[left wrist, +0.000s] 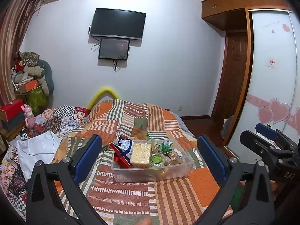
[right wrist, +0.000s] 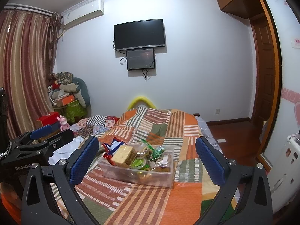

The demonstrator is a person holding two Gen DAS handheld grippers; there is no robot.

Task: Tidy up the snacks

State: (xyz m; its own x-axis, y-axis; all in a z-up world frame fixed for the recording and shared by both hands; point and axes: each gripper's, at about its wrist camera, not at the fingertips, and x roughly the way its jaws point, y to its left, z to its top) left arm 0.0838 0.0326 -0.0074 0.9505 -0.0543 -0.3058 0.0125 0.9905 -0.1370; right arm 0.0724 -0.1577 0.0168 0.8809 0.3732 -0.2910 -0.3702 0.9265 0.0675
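A clear plastic box full of snacks sits on the patchwork bedspread; it also shows in the right wrist view. Inside are a yellow cracker pack, a green-lidded cup, a green packet and a red-and-blue bag. My left gripper is open and empty, held above the bed in front of the box. My right gripper is open and empty too, beside the left one. Each gripper shows at the other view's edge.
White cloth or paper lies on the bed at the left. A red box and a pink toy stand beyond it. A wardrobe with heart-decorated sliding doors is at the right. A TV hangs on the far wall.
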